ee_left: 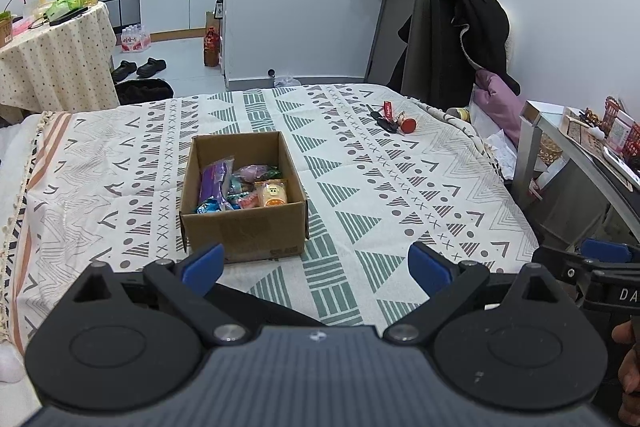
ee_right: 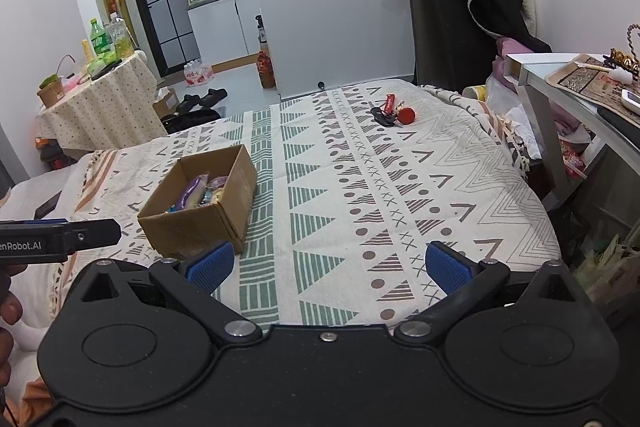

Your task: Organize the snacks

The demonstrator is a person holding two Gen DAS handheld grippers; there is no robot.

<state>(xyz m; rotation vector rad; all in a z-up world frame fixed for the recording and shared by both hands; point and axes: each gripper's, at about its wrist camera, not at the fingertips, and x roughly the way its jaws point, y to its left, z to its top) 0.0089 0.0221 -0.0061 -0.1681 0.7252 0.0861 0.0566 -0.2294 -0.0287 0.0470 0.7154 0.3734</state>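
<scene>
An open cardboard box (ee_left: 244, 231) sits on the patterned cloth and holds several wrapped snacks (ee_left: 240, 187): a purple packet, a yellow-orange one, a pink one and blue ones. My left gripper (ee_left: 316, 267) hovers just in front of the box, open and holding nothing. In the right wrist view the same box (ee_right: 208, 211) lies to the left, with the snacks (ee_right: 200, 195) partly hidden by its wall. My right gripper (ee_right: 328, 267) stands open over bare cloth to the right of the box, nothing between its blue pads (ee_right: 210, 267).
A bunch of keys with a red tag and red ball (ee_left: 394, 121) lies at the far side of the cloth (ee_left: 400, 195). A grey desk (ee_right: 576, 95) stands to the right. Behind it a chair holds a black coat (ee_left: 468, 43). At the far left a round table (ee_left: 52, 51) carries bottles.
</scene>
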